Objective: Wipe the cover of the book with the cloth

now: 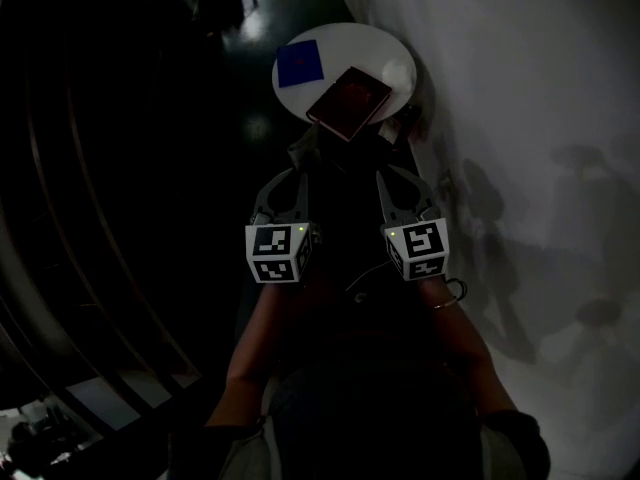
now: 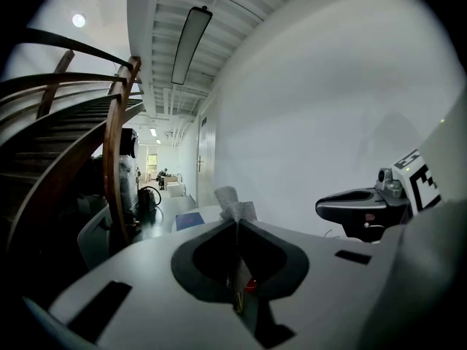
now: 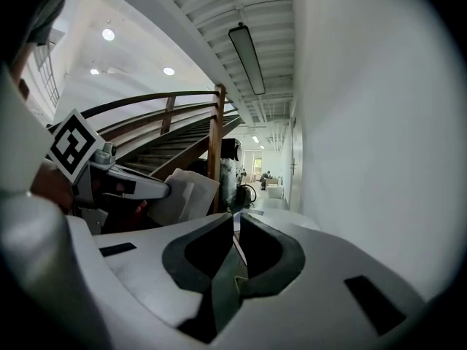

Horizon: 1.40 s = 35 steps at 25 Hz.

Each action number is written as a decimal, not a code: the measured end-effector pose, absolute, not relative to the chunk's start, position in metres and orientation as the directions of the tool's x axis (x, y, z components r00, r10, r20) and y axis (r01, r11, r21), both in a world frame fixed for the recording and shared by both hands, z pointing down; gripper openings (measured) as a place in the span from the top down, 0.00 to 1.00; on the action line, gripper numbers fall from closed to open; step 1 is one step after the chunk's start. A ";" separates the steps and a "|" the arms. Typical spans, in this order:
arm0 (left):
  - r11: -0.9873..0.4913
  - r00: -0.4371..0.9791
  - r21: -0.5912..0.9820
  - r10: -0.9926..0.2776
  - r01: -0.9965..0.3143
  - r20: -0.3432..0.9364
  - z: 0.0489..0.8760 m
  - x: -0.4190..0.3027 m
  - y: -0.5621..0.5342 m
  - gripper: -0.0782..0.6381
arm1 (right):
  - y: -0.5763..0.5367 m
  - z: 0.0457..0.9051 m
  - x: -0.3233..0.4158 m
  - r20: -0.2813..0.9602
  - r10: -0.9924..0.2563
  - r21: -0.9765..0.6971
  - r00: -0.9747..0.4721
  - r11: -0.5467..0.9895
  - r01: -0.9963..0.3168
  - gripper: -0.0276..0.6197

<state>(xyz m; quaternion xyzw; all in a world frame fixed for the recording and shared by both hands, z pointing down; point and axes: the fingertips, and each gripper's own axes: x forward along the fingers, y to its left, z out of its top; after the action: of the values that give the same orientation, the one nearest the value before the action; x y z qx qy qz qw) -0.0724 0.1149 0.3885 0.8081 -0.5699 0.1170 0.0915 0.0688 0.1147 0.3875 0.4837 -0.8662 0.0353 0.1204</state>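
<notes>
A dark red book (image 1: 349,103) lies at the near edge of a round white table (image 1: 385,53), with a blue square cloth (image 1: 298,63) flat beside it on the left. My left gripper (image 1: 288,173) hangs short of the table and is shut on a pale grey cloth (image 2: 235,205) that sticks up past its tips. The right gripper view shows that same cloth (image 3: 186,194) in the left gripper (image 3: 128,187). My right gripper (image 1: 402,173) is level with the left one, its jaws a narrow gap apart and holding nothing (image 3: 236,228).
A curved staircase with a wooden railing (image 2: 117,159) runs along the left. On the right is a plain white wall (image 1: 530,118). The dark floor (image 1: 250,28) leads on into a lit corridor (image 3: 266,177) beyond the table. The person's forearms (image 1: 265,338) show below the grippers.
</notes>
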 end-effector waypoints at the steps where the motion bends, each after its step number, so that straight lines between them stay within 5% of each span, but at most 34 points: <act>1: -0.339 0.329 0.018 -0.897 -0.941 0.296 0.393 -0.075 0.102 0.86 | 0.102 0.392 0.066 0.251 -0.831 0.055 -0.497 0.525 -0.849 0.91; 20: -0.500 0.495 0.090 -0.785 -0.861 0.372 0.439 -0.146 -0.145 0.86 | -0.114 0.453 0.010 0.413 -0.873 0.017 -0.262 0.294 -0.956 0.91; 35: -0.531 0.520 0.097 -0.749 -0.841 0.411 0.458 -0.142 -0.215 0.86 | -0.180 0.473 0.034 0.454 -0.874 0.010 -0.171 0.197 -0.980 0.91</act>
<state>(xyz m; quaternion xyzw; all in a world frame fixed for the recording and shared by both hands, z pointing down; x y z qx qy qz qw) -0.1420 -0.2146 0.4585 0.8600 -0.4623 0.1616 0.1434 0.0336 -0.1801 0.4731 0.6168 -0.7516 0.1442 0.1840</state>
